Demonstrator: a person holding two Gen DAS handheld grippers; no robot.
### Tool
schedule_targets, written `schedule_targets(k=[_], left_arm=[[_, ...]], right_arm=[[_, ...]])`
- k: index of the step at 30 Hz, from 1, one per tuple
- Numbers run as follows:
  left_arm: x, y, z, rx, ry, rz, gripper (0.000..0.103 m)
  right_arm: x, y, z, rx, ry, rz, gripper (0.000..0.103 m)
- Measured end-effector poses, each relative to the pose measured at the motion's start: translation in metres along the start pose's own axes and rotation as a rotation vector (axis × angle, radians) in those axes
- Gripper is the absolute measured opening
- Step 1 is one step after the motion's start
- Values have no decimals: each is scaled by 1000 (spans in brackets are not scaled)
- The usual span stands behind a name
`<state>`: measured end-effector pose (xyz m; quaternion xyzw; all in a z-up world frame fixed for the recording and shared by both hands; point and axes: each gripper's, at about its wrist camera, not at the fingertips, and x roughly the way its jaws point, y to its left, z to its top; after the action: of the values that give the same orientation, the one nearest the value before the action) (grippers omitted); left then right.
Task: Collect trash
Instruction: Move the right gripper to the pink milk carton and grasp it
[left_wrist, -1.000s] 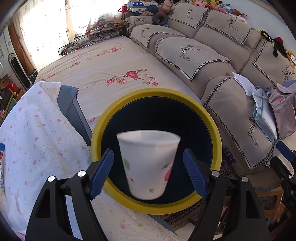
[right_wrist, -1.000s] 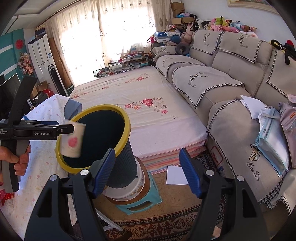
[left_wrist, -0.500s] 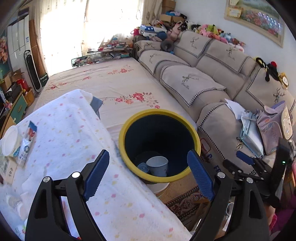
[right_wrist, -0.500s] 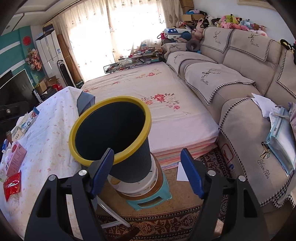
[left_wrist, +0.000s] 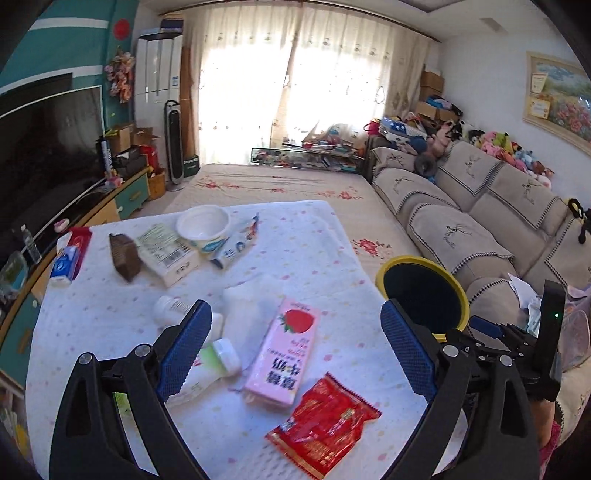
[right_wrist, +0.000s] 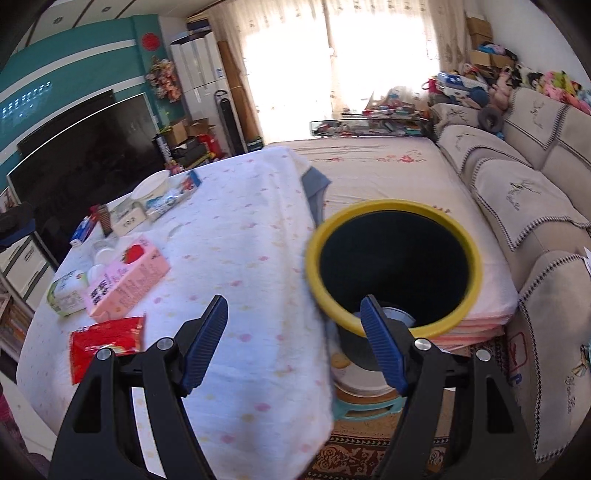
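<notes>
Released a second ago, the paper cup now lies in the bin (left_wrist: 423, 295); left gripper (left_wrist: 295, 345), empty and opening, faces the pink carton (left_wrist: 284, 354). Right gripper (right_wrist: 293, 341) is open, empty.

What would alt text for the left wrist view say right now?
The left gripper, jaws opening with nothing between them, hangs over a cloth-covered table strewn with trash: a pink strawberry milk carton, a red snack wrapper, small bottles, boxes and a white bowl. The yellow-rimmed bin stands at the table's right edge, sofa beyond.

Cloth-covered table (left_wrist: 332, 258) bears milk carton (left_wrist: 282, 354), wrapper (left_wrist: 325, 428).
</notes>
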<state>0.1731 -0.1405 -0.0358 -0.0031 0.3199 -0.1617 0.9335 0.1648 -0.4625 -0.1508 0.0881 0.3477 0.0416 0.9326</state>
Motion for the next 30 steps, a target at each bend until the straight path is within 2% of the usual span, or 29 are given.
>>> schedule_targets(k=[2,8,11,15,20,25,30], left_arm=[[-7,22,-11,-39,3,21,91],[-25,71,-40,-117,-8,127,91],[-32,90,-49,-152,-19,157,91],[-37,107,-57,-183,-21,151,91],[-38,117,-63,-197,-16,138,92],[-31,126,-67,-227,-2,127,91],[-25,126,-67,-229,7,127,91]], right_arm=[[7,28,5,-43,15,64,70],[21,108,9,-132,37,156,70],[26,146,3,-188,39,170,71],[43,184,-4,-270,59,120,72],[66,198,-8,-318,139,71,72],[71,194,-8,-346,149,40,73],[73,159,5,-290,128,-24,73]])
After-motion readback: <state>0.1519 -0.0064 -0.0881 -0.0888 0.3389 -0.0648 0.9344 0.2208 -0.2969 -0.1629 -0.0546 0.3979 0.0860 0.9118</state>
